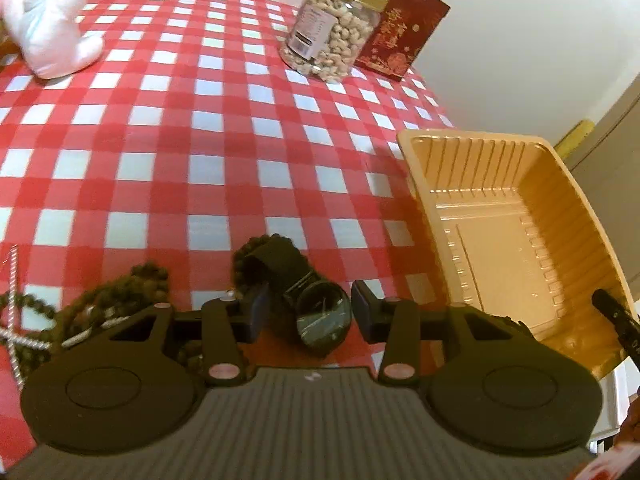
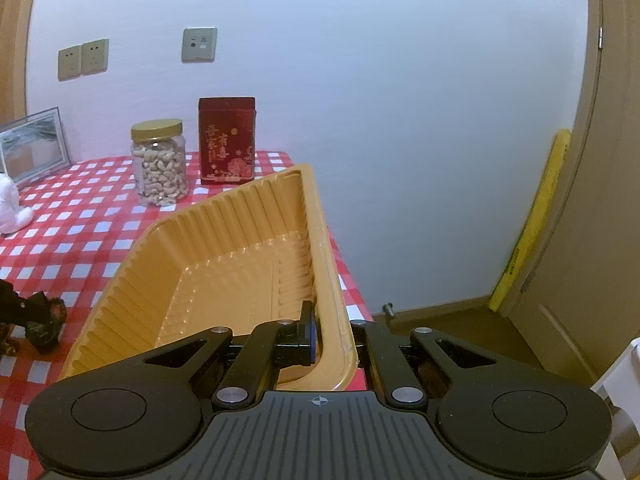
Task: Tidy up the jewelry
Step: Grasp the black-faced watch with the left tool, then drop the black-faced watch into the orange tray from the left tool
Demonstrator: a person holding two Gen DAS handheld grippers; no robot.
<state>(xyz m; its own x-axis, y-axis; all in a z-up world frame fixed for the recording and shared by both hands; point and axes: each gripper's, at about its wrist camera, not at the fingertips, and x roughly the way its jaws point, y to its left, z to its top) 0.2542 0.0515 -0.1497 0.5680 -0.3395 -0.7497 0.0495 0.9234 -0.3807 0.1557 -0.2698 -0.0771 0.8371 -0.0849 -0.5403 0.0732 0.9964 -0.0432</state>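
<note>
A black wristwatch (image 1: 318,312) lies on the red checked tablecloth between the fingers of my left gripper (image 1: 310,312), which is open around it. Dark bead strings (image 1: 132,292) and a silver chain (image 1: 24,340) lie to its left. My right gripper (image 2: 332,340) is shut on the near right wall of the tan plastic tray (image 2: 224,248), which is tilted up and holds nothing. The tray (image 1: 500,216) also shows at the right in the left wrist view, with a right gripper finger (image 1: 616,316) on its rim. The watch (image 2: 40,320) shows at the left edge of the right wrist view.
A jar of cashews (image 1: 332,28) and a red box (image 1: 400,32) stand at the far right of the table. A white plush toy (image 1: 44,24) sits at the far left, a picture frame (image 2: 32,152) behind it. The table edge runs right of the tray.
</note>
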